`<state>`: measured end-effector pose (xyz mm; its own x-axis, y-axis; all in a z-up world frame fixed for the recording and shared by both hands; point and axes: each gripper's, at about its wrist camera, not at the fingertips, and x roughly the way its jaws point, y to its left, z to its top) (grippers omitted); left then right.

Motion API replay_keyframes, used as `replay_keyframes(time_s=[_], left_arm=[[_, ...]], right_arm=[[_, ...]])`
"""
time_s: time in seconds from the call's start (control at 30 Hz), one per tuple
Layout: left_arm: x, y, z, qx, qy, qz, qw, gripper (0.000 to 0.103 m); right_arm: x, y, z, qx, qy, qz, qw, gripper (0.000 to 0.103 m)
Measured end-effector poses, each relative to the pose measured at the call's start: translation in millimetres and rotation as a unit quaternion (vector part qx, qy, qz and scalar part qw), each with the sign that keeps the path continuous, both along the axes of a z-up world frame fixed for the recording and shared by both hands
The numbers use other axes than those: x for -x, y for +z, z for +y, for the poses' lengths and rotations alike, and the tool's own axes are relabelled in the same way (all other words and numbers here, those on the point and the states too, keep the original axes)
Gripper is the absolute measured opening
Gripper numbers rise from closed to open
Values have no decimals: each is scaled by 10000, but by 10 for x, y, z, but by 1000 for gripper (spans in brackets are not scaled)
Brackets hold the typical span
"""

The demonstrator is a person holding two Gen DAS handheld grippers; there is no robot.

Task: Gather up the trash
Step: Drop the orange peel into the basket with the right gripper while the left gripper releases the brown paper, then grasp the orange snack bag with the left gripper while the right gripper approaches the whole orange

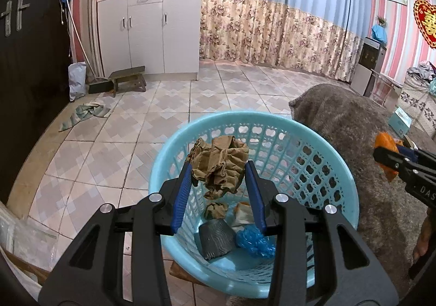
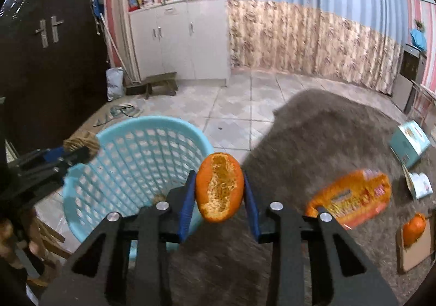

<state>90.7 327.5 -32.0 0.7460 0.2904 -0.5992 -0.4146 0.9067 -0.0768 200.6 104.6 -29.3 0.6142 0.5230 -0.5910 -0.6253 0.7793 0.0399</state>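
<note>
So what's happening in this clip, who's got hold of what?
A person is clearing trash with a claw in each hand. The left claw grips a crumpled brown paper wad above the light blue basket, which already holds a few scraps. The right claw is clamped on a piece of orange peel over the grey blanket, beside the basket. An orange packet lies on the blanket.

Each camera sits just behind its own claw and looks forward and downward. The left view looks closely into the blue basket. The right view is over the grey blanket. Both share basket, blanket and far cabinet.
</note>
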Motion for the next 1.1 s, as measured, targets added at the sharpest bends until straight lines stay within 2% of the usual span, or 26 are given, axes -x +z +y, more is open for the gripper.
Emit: replay_keyframes(time_s=[0.13,0.3,0.37,0.4,0.43,0.47,0.6,0.63,0.77,0.9,0.93,1.1], left_arm=[[-84,22,76,-107,-67,32,9999,39],[-197,3,209,-40,-77,105,9999,43],[-212,8,230,22,-134,91,9999,48],[-211,15,236,39,-140,86,9999,55],[-206,26,237,15,-111,86,9999,62],[-196,41,233,-20,-80,74,9999,65],[-162,85,208,-50,28,53,10000,79],[-137,108,200,-28,53,5,10000,81],[-91,173,120,-78,75,-34,9999,87],[-45,317,-55,-212,64,-153,9996,97],[-36,351,-109,-248,67,-193,9995,97],[-64,456,-427,-180,-167,-275,9993,97]], right_arm=[[29,23,314,4,100,-144,9998,34],[16,6,545,45,117,-134,9998,34],[17,0,595,60,154,-143,9998,38],[13,-5,597,40,180,-144,9997,42],[6,-8,565,62,164,-194,9997,52],[12,-2,550,67,159,-227,9996,63],[34,43,469,66,143,-304,9994,69],[30,60,424,34,160,-282,9995,74],[36,150,278,45,73,-405,9991,86],[21,240,71,-10,35,-411,9991,91],[39,263,2,-12,-14,-445,9990,95],[49,359,-412,18,-298,-604,9977,96]])
